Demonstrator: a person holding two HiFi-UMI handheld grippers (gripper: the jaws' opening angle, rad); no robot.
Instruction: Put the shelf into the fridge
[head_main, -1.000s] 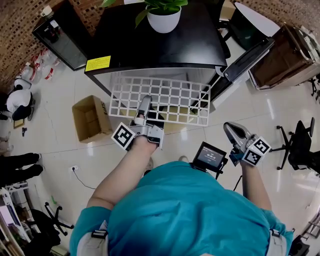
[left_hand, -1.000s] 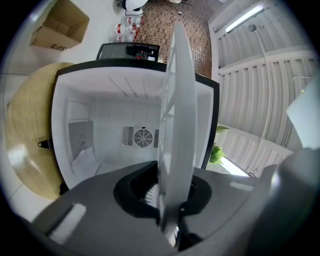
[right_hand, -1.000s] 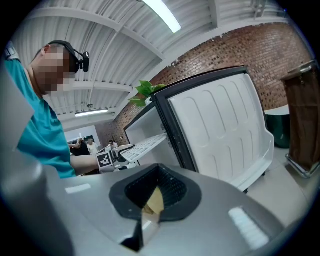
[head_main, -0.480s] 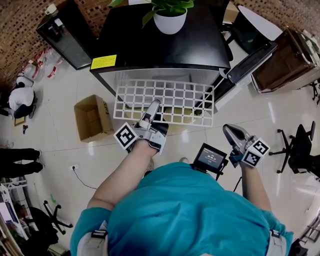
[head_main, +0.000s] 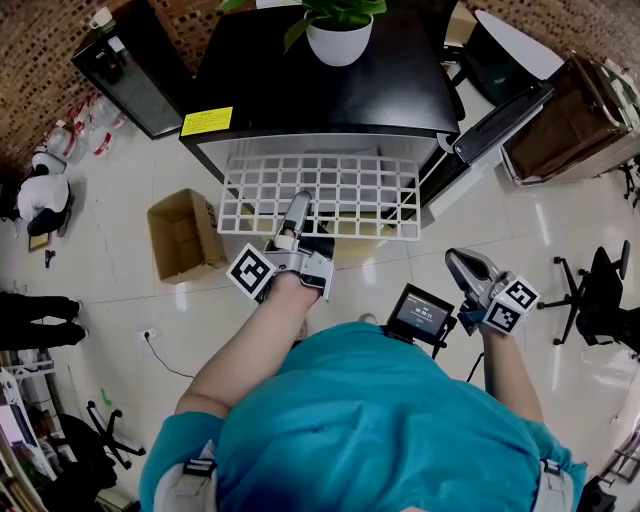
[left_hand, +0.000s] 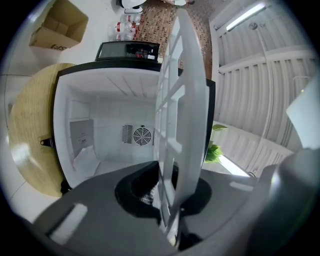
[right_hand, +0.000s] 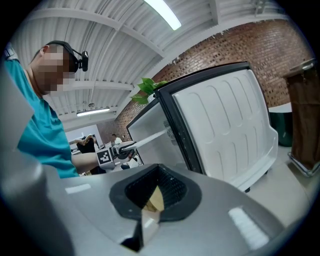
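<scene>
The white grid shelf (head_main: 330, 195) lies flat in front of the open black fridge (head_main: 300, 90), its far edge at the mouth of the opening. My left gripper (head_main: 297, 212) is shut on the middle of the shelf's near edge. In the left gripper view the shelf (left_hand: 177, 100) stands edge-on between the jaws, with the white fridge interior and its fan (left_hand: 142, 135) behind. My right gripper (head_main: 458, 262) hangs to the right, shut on nothing, apart from the shelf. The right gripper view shows its jaws (right_hand: 145, 222) closed and the fridge door's white inner side (right_hand: 225, 125).
The fridge door (head_main: 495, 115) stands open at the right. A potted plant (head_main: 340, 35) sits on the fridge top. An open cardboard box (head_main: 185, 235) is on the floor at the left. A small screen device (head_main: 420, 315) is at my waist, and an office chair (head_main: 600, 290) is far right.
My left gripper has pushed the shelf forward toward the fridge opening and straightened it. The right gripper has stayed in place.
</scene>
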